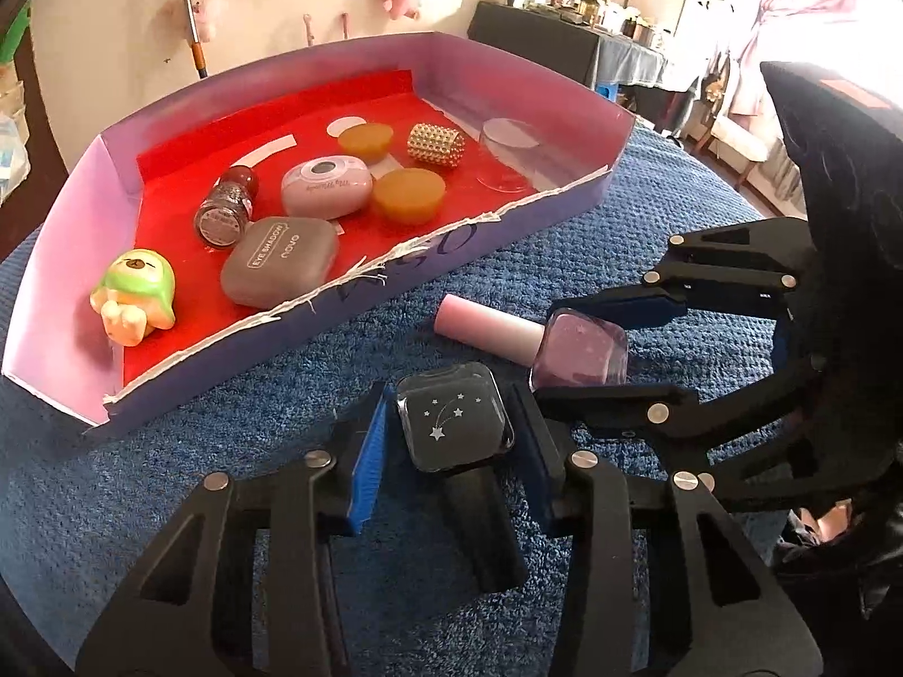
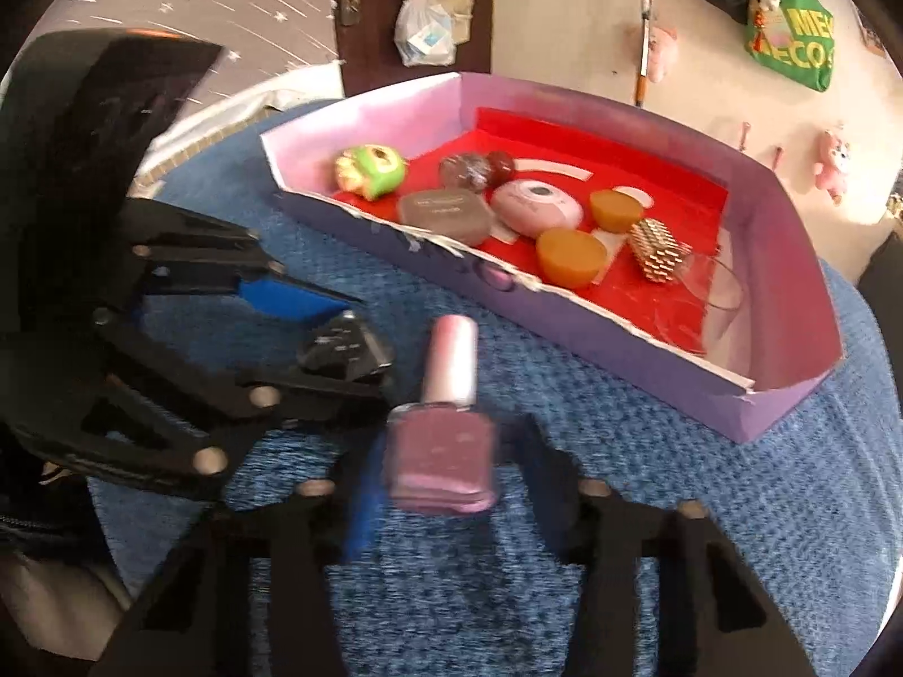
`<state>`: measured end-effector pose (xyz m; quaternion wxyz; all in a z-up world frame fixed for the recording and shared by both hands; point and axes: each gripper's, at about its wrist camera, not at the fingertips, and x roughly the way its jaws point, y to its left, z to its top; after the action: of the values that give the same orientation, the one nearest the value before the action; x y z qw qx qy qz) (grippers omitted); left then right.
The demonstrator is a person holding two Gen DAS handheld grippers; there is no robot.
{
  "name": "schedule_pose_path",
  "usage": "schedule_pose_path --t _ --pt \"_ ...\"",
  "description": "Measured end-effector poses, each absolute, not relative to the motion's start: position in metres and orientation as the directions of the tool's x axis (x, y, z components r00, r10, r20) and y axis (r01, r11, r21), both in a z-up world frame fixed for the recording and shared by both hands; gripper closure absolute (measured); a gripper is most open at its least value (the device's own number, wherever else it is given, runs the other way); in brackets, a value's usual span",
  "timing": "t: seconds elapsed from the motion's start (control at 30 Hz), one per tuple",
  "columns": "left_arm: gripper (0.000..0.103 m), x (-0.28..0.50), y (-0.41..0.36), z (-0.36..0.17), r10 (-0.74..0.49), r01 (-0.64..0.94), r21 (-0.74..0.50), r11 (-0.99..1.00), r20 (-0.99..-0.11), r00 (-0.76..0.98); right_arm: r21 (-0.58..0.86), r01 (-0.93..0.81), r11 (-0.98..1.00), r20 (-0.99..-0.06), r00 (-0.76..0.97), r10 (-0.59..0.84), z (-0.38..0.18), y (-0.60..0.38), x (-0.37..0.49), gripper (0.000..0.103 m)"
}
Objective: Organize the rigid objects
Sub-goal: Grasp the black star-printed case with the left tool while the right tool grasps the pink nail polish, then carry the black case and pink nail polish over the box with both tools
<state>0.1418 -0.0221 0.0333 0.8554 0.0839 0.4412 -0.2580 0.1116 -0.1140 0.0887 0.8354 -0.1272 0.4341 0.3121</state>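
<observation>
Now both tools pinch items on the blue towel: left tool [image 1: 448, 429] on black star case [image 1: 454, 423], right tool [image 2: 440, 451] on pink polish bottle [image 2: 443, 451]; next, lift into purple box [image 1: 508, 237]

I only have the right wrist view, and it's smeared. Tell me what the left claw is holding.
Observer: The left claw grips a black square compact with a shooting-star print on its lid.
Operator: Read me the grey case in the box.
Observer: It is printed EYE SHADOW.
Operator: Check my bottle grip from the side.
Observer: The right claw clamps the nail polish bottle across its glass body, clear of the pink cap.
</observation>
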Motion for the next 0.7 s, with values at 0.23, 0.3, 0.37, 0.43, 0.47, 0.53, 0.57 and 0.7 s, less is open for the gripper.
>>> schedule_pose_path --t 0.23,0.3,0.37,0.43,0.47,0.53,0.57,0.7 --pt "0.064 0.132 -0.016 0.05 -0.391 0.502 -0.106 0.858 -0.769 0.506 0.126 -0.593 0.795 -0.765 0.452 0.459 0.102 -0.128 0.107 0.065" --pt "0.064 0.131 -0.014 0.053 -0.391 0.499 -0.105 0.86 -0.763 0.514 0.134 -0.588 0.797 -0.744 0.471 0.473 0.111 -0.132 0.105 0.065" --pt "0.064 0.13 -0.013 0.054 -0.381 0.49 -0.098 0.866 -0.763 0.522 0.139 -0.584 0.8 -0.732 0.484 0.48 0.118 -0.135 0.103 0.065" --pt "0.064 0.131 -0.012 0.053 -0.38 0.483 -0.102 0.87 -0.764 0.522 0.137 -0.581 0.803 -0.728 0.491 0.479 0.12 -0.136 0.103 0.065" --pt "0.064 0.132 -0.011 0.053 -0.38 0.482 -0.105 0.87 -0.764 0.52 0.134 -0.578 0.805 -0.727 0.495 0.476 0.12 -0.137 0.102 0.065" --pt "0.064 0.132 -0.011 0.053 -0.378 0.48 -0.102 0.871 -0.764 0.523 0.135 -0.578 0.805 -0.731 0.49 0.475 0.119 -0.137 0.102 0.065" --pt "0.064 0.132 -0.011 0.053 -0.378 0.48 -0.102 0.871 -0.764 0.523 0.135 -0.578 0.805 -0.733 0.488 0.473 0.119 -0.137 0.102 0.065" --pt "0.064 0.131 -0.012 0.053 -0.378 0.479 -0.103 0.872 -0.762 0.525 0.139 -0.577 0.805 -0.738 0.481 0.473 0.115 -0.136 0.1 0.065"
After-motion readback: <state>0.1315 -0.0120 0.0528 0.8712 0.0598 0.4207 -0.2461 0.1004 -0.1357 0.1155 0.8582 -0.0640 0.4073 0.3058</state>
